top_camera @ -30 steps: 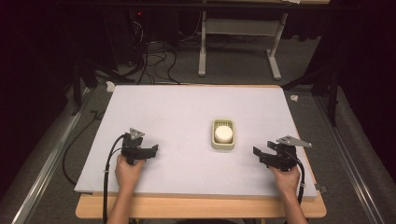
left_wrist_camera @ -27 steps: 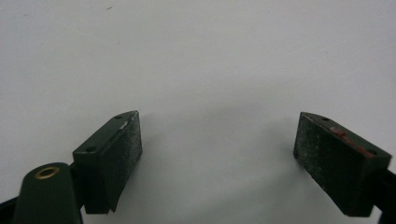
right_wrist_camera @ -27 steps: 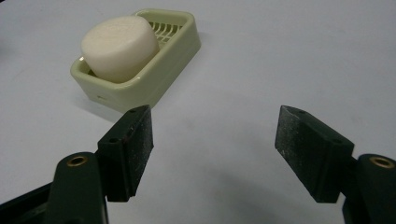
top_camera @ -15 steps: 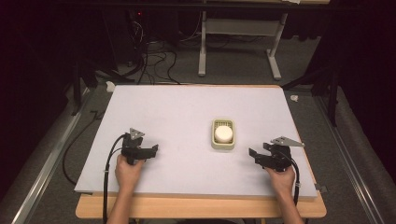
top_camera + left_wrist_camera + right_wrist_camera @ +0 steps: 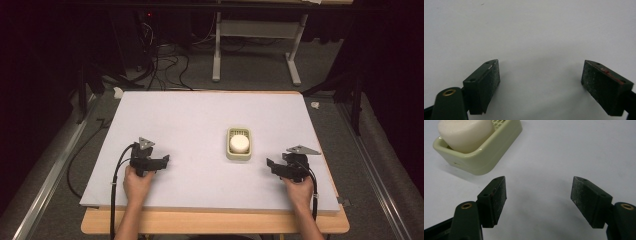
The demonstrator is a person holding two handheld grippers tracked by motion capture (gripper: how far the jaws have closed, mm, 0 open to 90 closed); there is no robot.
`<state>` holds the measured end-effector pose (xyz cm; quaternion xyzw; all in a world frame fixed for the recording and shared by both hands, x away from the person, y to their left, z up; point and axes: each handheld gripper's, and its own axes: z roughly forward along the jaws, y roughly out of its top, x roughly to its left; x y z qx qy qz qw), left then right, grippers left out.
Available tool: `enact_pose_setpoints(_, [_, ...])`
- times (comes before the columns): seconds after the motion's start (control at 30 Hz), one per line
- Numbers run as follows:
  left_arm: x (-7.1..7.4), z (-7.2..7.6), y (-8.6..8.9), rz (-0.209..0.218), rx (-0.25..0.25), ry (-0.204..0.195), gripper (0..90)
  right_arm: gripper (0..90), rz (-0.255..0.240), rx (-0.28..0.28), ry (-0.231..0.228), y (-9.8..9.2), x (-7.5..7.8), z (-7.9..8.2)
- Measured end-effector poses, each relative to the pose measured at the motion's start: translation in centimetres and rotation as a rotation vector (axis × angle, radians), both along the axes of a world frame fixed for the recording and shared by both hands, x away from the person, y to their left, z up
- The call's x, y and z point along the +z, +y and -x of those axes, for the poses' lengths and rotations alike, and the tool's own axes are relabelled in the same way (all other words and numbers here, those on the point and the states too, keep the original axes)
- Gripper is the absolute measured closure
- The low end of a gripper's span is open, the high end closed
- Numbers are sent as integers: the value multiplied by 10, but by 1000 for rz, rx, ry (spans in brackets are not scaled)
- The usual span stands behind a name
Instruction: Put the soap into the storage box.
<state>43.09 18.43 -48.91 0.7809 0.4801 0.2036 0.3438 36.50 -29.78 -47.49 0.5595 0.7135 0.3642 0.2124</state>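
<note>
Soap (image 5: pixel 239 143) is sitting in the dish (image 5: pixel 239 156), right of centre on the table (image 5: pixel 190 115). Nothing is touching it.

Step, as I'm reading it: the approach is only starting and no grasp is under way.
- Right gripper (image 5: pixel 270 164) is resting on the table near the dish, on the person's side and further right, and is pointing left. Its jaws are standing apart with bare table between them, and they've just been closing slightly on nothing. In the right gripper view the dish is lying ahead and to the left, off the jaw line.
- Left gripper (image 5: pixel 165 160) is resting well apart from the dish on the left, jaws wide and gripping nothing.

Next move, my call: the right gripper is the closer one, so it's needing to swing toward the dish and line its jaws up either side of the soap. The soap is looking broad, so the jaws are probably needing to open wider first.

Container: the dish is pale green with a slotted floor. It's holding the one white round-edged bar, which is standing above the rim and leaving the slots bare at the far end.
</note>
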Motion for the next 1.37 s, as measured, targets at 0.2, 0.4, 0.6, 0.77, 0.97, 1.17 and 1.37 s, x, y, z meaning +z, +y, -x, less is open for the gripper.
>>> enact_pose_setpoints(0.2, [0, 0, 0, 0, 0, 0, 158, 294, 55, -12, 18, 4, -3, -2])
enact_pose_setpoints(0.4, [0, 0, 0, 0, 0, 0, 158, 290, 93, -13, 32, 9, -6, -4])
enact_pose_setpoints(0.6, [0, 0, 0, 0, 0, 0, 158, 278, 104, -9, 34, 10, -6, -4])
enact_pose_setpoints(0.77, [0, 0, 0, -1, 0, 0, 158, 257, 135, 1, 31, 13, -7, -3])
enact_pose_setpoints(0.97, [0, 0, 0, -1, -1, -2, 158, 248, 130, 5, 31, 13, -8, -3])
enact_pose_setpoints(1.17, [0, 0, 0, 0, 0, -3, 158, 248, 130, 4, 31, 13, -8, -3])
enact_pose_setpoints(1.37, [0, 0, 0, 0, 0, -3, 158, 247, 122, 8, 29, 12, -8, -3])
